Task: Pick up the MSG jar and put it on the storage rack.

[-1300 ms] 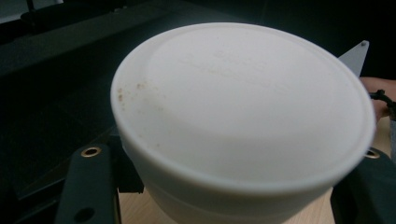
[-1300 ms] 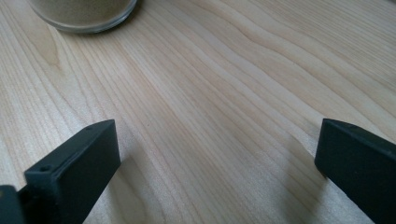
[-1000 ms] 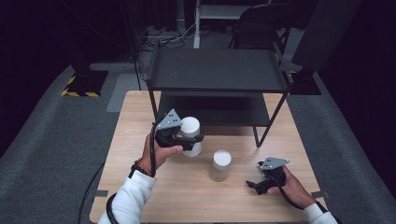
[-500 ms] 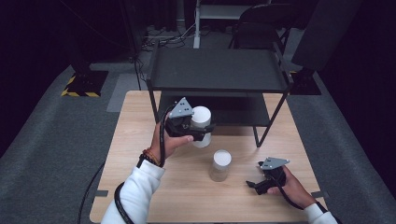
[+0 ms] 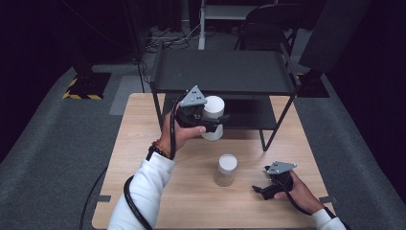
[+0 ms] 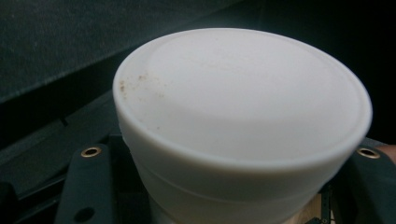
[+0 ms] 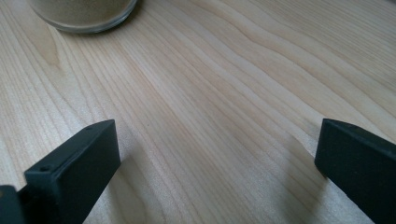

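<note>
My left gripper [image 5: 213, 124] is shut on a white-lidded jar [image 5: 212, 109] and holds it upright in the air, just in front of the black rack's lower shelf [image 5: 249, 115]. In the left gripper view the jar's lid [image 6: 243, 116] looms close between the two jaws. A second jar [image 5: 226, 169] with a white lid and a tan filling stands on the wooden table [image 5: 143, 191], below and to the right of the held one. My right gripper [image 5: 259, 189] rests on the table at the right, open, with bare wood between its jaws [image 7: 215, 158]. The second jar's base [image 7: 84, 14] lies ahead of it.
A black two-tier rack [image 5: 220, 72] stands across the back half of the table, its legs [image 5: 275, 122] reaching down to the wood. Grey carpet surrounds the table. A cable [image 5: 131, 201] trails from the left arm.
My left hand has lifted the jar and carried it to the right, toward the rack. The right gripper and the jar on the table have stayed put.
</note>
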A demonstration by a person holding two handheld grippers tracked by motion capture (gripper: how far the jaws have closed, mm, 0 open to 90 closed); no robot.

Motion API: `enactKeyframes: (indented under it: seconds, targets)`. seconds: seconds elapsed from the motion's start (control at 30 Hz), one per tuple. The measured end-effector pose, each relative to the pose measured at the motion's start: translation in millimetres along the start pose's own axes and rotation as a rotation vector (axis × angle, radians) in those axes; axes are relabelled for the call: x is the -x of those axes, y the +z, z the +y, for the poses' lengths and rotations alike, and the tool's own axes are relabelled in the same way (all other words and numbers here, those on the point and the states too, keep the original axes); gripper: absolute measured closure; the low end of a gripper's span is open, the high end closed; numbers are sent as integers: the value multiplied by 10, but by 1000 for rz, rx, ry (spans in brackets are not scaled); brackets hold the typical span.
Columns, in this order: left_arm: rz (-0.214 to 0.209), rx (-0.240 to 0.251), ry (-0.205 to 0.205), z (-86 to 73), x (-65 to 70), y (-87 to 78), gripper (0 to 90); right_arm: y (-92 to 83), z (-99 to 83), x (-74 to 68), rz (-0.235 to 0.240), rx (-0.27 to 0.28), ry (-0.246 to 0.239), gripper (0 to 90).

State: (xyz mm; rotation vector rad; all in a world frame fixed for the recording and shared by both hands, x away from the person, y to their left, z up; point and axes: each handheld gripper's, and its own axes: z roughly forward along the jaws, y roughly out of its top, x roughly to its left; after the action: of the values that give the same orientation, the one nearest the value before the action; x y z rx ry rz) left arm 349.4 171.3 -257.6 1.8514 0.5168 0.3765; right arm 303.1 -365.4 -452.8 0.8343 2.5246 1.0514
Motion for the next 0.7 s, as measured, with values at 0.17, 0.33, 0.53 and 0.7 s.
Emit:
enactKeyframes:
  seconds: [0.17,0.33,0.53,0.7]
  targets:
    - [0,21,2,84,-11,-10,346,0,0,0,0,0,0,0]
    - [-6,33,16,238,-18,-12,345,0,-1,0,0,0,-1,0]
    - [-2,41,20,338,-27,-18,345,0,-1,0,0,1,-1,0]
    - [-1,59,14,419,-44,-37,345,0,-1,1,0,1,-1,0]
